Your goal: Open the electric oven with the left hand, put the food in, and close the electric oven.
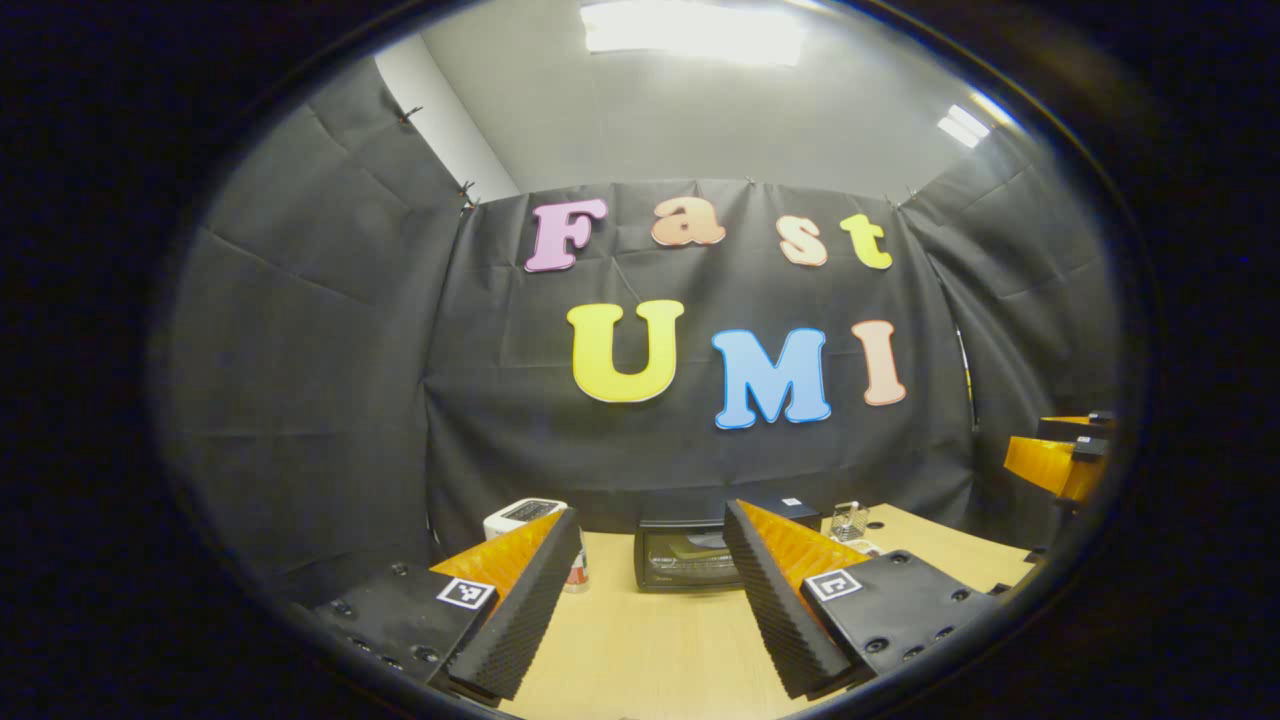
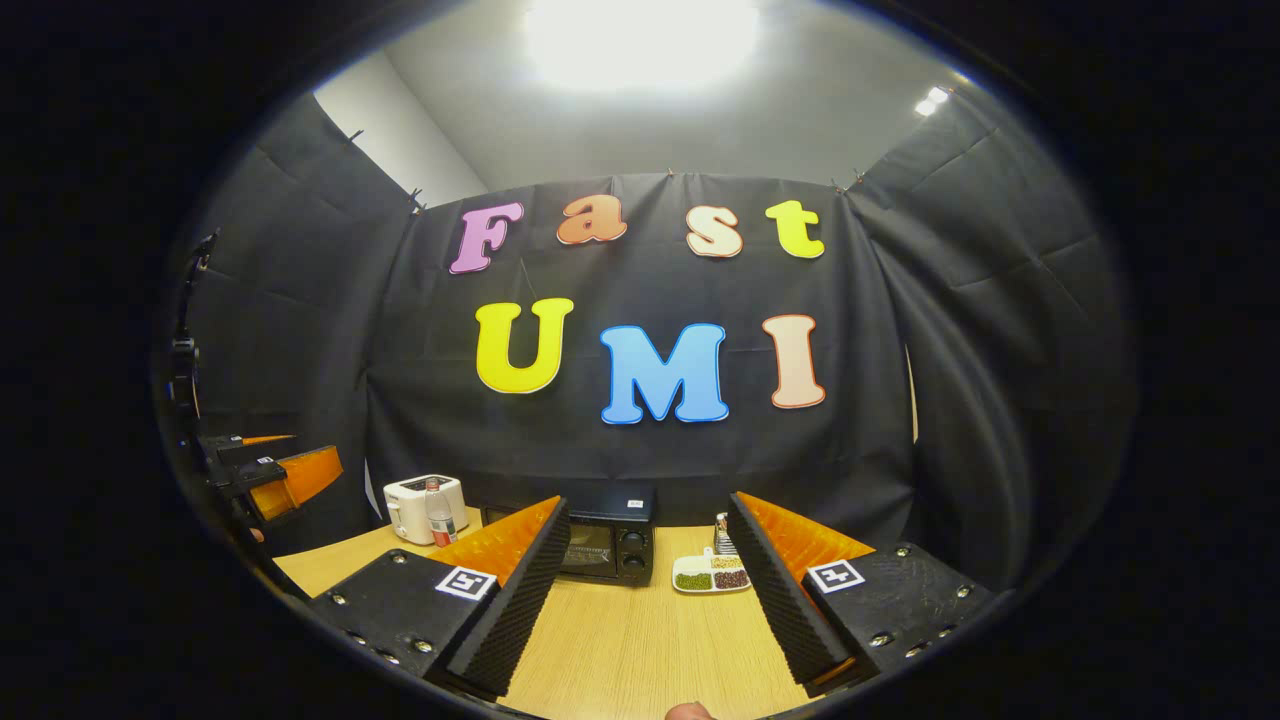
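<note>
The black electric oven point(image 1: 688, 556) stands at the back of the wooden table point(image 1: 640, 650) with its glass door shut. In the right gripper view the oven point(image 2: 610, 545) sits left of a white divided plate of food point(image 2: 712, 575). My left gripper point(image 1: 651, 510) is open and empty, held above the table in front of the oven and well short of it. My right gripper point(image 2: 648, 500) is open too, with nothing between its fingers, facing the oven and the plate from a distance. The other gripper appears at the right edge point(image 1: 1055, 458) and at the left edge point(image 2: 295, 468).
A white toaster point(image 2: 415, 505) and a small bottle point(image 2: 437, 512) stand left of the oven. A small wire rack point(image 1: 848, 520) sits behind the plate. A person's fingertip point(image 2: 690, 711) shows at the bottom edge. Bare tabletop point(image 2: 640, 650) lies between the grippers and the oven.
</note>
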A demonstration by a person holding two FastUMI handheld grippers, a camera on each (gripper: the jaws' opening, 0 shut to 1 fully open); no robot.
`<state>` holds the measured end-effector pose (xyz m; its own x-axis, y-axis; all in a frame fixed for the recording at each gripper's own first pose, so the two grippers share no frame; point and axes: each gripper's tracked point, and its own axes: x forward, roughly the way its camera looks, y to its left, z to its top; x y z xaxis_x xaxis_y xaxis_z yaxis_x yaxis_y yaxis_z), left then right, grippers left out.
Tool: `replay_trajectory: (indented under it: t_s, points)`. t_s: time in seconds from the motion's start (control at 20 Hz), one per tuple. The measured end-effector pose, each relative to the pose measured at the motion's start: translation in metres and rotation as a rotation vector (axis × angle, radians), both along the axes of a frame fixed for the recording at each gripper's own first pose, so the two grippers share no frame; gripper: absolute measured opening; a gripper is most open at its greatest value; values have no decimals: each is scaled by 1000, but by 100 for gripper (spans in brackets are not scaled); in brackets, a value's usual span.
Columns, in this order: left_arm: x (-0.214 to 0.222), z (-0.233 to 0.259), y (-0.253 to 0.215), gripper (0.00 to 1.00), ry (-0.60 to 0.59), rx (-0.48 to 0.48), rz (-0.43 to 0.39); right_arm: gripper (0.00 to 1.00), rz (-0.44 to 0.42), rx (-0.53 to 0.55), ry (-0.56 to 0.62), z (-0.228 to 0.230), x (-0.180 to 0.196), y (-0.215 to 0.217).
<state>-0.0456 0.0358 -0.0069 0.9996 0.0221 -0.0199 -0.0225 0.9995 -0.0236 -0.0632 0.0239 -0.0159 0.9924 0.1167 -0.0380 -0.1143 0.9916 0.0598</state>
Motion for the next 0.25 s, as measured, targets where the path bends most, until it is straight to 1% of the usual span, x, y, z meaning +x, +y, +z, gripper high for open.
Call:
replay_trajectory:
  t_s: [0.25]
  points:
    - [-5, 3, 1, 100, -12, 2, -13, 98, -12, -5, -10, 3, -7, 3]
